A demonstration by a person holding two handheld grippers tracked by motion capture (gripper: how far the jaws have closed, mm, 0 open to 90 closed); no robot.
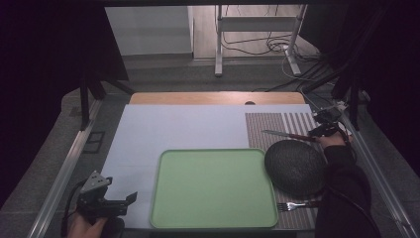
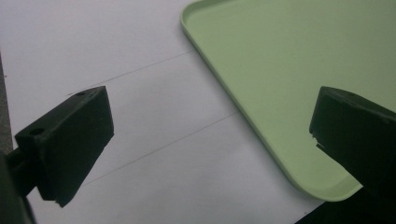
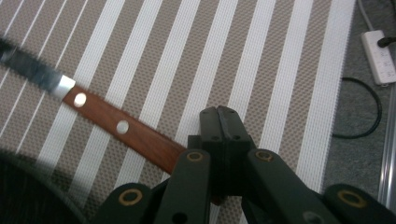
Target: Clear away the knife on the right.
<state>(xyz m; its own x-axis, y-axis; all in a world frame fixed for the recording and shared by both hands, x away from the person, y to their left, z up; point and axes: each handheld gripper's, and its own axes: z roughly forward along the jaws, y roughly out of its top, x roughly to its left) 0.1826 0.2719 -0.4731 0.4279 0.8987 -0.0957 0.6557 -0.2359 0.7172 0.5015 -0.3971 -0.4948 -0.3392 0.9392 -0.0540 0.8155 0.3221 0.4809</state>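
A knife (image 1: 285,134) with a brown wooden handle (image 3: 126,130) and a serrated blade lies over the striped placemat (image 1: 277,124) at the right. My right gripper (image 1: 317,133) is shut on the handle's end, which is hidden under the closed jaws (image 3: 226,123); the blade looks blurred. A dark grey round bowl (image 1: 294,166) sits just in front of the knife, its edge (image 3: 23,191) at the lower left of the right gripper view. My left gripper (image 1: 130,201) is open near the table's front left, its jaws spread (image 2: 210,116) over the corner of the green tray (image 2: 280,70).
The green tray (image 1: 213,150) lies bare in the middle on a white mat (image 1: 173,129). A fork (image 1: 292,205) rests on the placemat in front of the bowl. A power strip (image 3: 379,56) and cables lie beyond the table's right edge.
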